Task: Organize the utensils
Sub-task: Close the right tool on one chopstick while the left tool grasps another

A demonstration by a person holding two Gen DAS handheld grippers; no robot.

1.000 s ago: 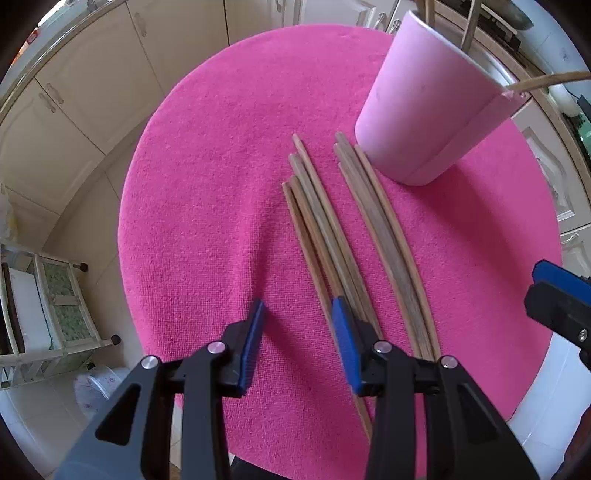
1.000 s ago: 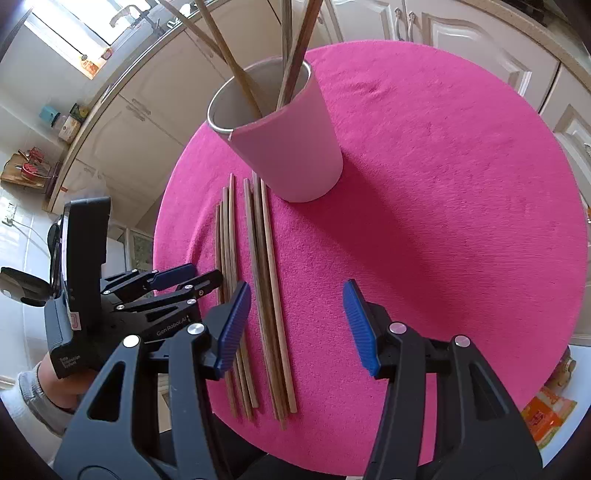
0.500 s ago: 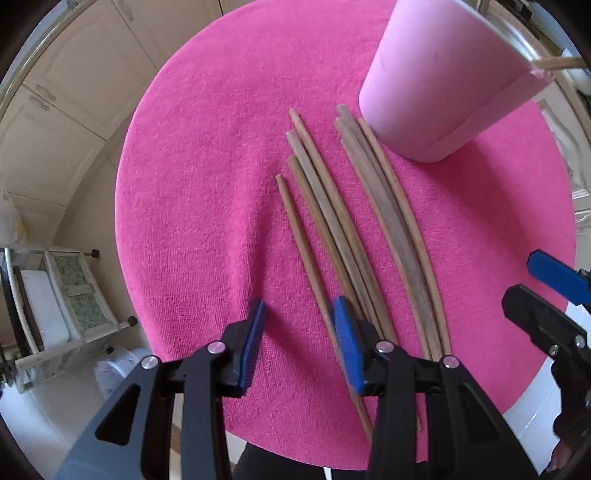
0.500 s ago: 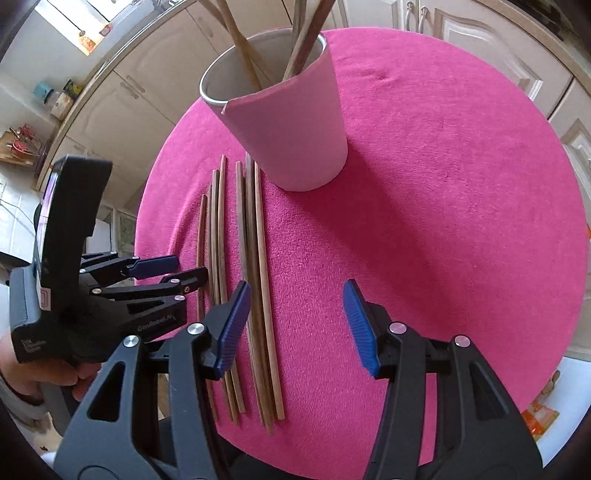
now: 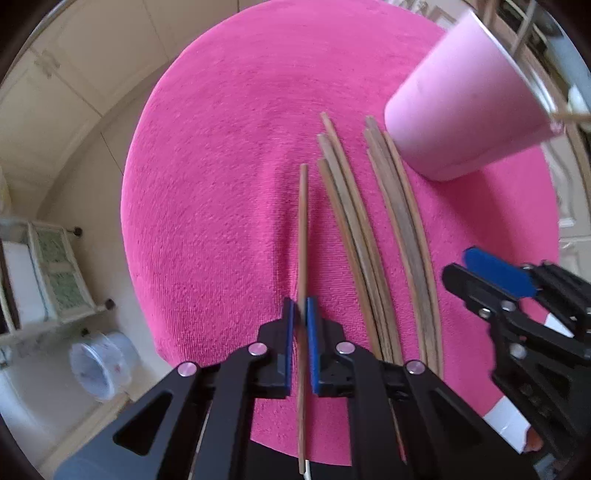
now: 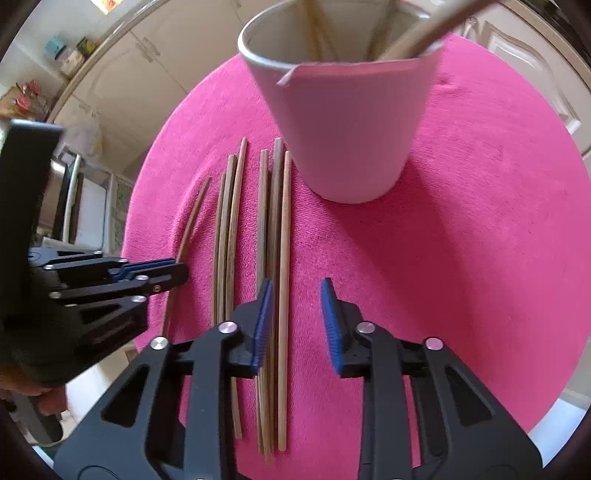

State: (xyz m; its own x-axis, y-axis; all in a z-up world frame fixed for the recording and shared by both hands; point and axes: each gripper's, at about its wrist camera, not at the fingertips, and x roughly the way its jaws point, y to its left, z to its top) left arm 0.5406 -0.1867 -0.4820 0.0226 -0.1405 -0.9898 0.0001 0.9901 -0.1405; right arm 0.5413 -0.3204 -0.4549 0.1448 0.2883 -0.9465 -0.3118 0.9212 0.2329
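Note:
Several wooden chopsticks (image 5: pixel 369 236) lie side by side on a round pink mat (image 5: pixel 221 184). A pink cup (image 5: pixel 465 114) stands at the far right and holds more chopsticks (image 6: pixel 321 33). My left gripper (image 5: pixel 300 317) is shut on the leftmost chopstick (image 5: pixel 303 229), apart from the others. It also shows in the right wrist view (image 6: pixel 159 271). My right gripper (image 6: pixel 295 314) is open low over the mat, its jaws on either side of the rightmost chopstick (image 6: pixel 283 258). It shows at the right of the left wrist view (image 5: pixel 487 280).
The pink cup (image 6: pixel 351 122) stands just beyond the chopstick tips. Cream cabinets (image 5: pixel 74 74) curve around behind the mat. A small shelf unit (image 5: pixel 48 273) and a clear plastic tub (image 5: pixel 99 365) sit on the floor at the left.
My left gripper has closed on the leftmost chopstick, which is now swung away from the row. My right gripper has moved forward and lower, and its jaws have narrowed around the rightmost chopstick.

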